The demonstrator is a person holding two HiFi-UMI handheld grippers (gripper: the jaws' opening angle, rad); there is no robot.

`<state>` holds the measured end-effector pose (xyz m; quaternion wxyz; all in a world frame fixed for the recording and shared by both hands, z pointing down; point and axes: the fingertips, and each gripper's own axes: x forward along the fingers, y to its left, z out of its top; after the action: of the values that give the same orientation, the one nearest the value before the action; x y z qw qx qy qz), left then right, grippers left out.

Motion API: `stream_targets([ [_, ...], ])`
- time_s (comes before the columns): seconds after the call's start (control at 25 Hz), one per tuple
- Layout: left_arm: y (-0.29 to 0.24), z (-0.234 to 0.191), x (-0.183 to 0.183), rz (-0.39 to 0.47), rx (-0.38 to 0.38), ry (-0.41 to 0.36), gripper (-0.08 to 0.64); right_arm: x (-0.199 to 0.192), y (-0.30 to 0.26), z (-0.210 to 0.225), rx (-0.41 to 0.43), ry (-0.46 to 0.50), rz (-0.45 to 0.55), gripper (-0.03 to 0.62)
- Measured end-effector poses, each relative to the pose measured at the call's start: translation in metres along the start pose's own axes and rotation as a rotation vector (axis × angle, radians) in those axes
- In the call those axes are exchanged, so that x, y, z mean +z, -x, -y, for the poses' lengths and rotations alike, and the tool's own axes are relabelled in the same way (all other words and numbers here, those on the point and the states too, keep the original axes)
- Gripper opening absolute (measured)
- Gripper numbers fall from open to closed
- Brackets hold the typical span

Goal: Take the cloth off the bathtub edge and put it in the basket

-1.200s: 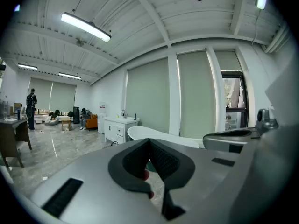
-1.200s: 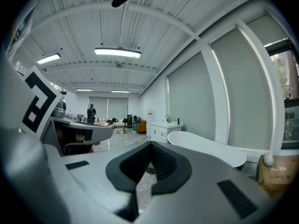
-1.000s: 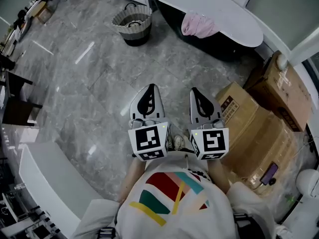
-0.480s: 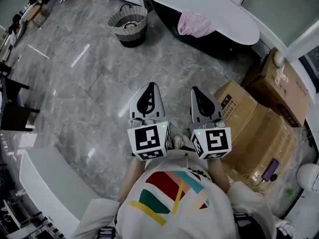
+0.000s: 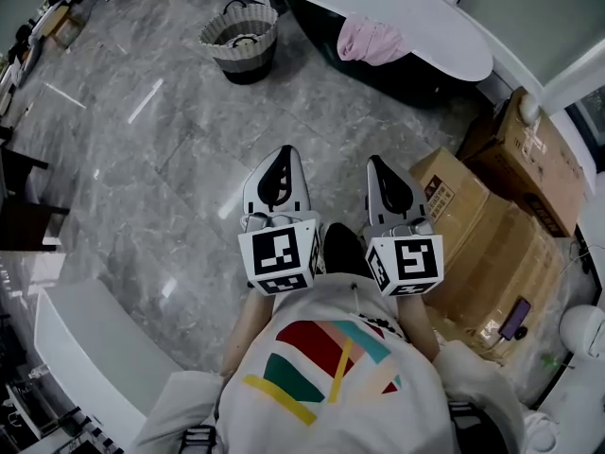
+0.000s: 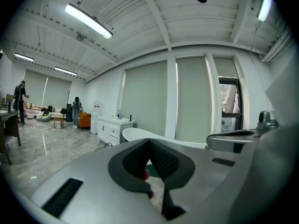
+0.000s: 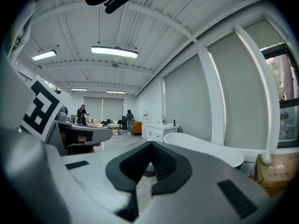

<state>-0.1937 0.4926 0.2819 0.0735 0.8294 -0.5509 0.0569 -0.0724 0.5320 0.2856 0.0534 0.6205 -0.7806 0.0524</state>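
Note:
A pink cloth (image 5: 372,42) hangs over the near edge of the dark bathtub with a white rim (image 5: 416,17) at the top of the head view. A striped woven basket (image 5: 238,36) stands on the floor to its left. Both grippers are held side by side in front of the person's chest, far from the tub. The left gripper (image 5: 280,162) is shut and empty; its closed jaws (image 6: 149,141) point toward the tub's white rim (image 6: 140,133). My right gripper (image 5: 381,170) is shut too, with nothing in it (image 7: 150,145).
Brown cardboard boxes (image 5: 492,225) lie close on the right. A white counter (image 5: 85,348) runs along the lower left, and dark furniture (image 5: 24,206) sits at the left edge. Grey marble floor (image 5: 170,159) stretches toward the basket. People (image 6: 76,107) stand far off.
The view has shifted a little toward the tub and basket. Both grippers have stayed shut side by side; the left one sits slightly higher in the picture than before.

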Motion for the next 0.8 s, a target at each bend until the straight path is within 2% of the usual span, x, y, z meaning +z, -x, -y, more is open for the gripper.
stream_targets([
  [0.24,-0.025,-0.008,0.003,0.032,-0.013,-0.001,0.017,0.005,-0.023,0.012,-0.008,0.015,0.032,0.012],
  [0.44,-0.067,-0.014,-0.004,0.058,-0.015,-0.020,0.017,-0.004,-0.063,0.031,0.010,0.032,0.053,0.012],
  [0.6,-0.114,-0.020,-0.001,0.069,-0.034,-0.069,0.018,-0.010,-0.103,0.055,0.024,0.038,0.036,0.012],
  [0.8,-0.197,-0.018,0.004,0.017,-0.060,-0.035,0.017,0.003,-0.168,0.105,0.032,0.053,0.022,0.012],
])
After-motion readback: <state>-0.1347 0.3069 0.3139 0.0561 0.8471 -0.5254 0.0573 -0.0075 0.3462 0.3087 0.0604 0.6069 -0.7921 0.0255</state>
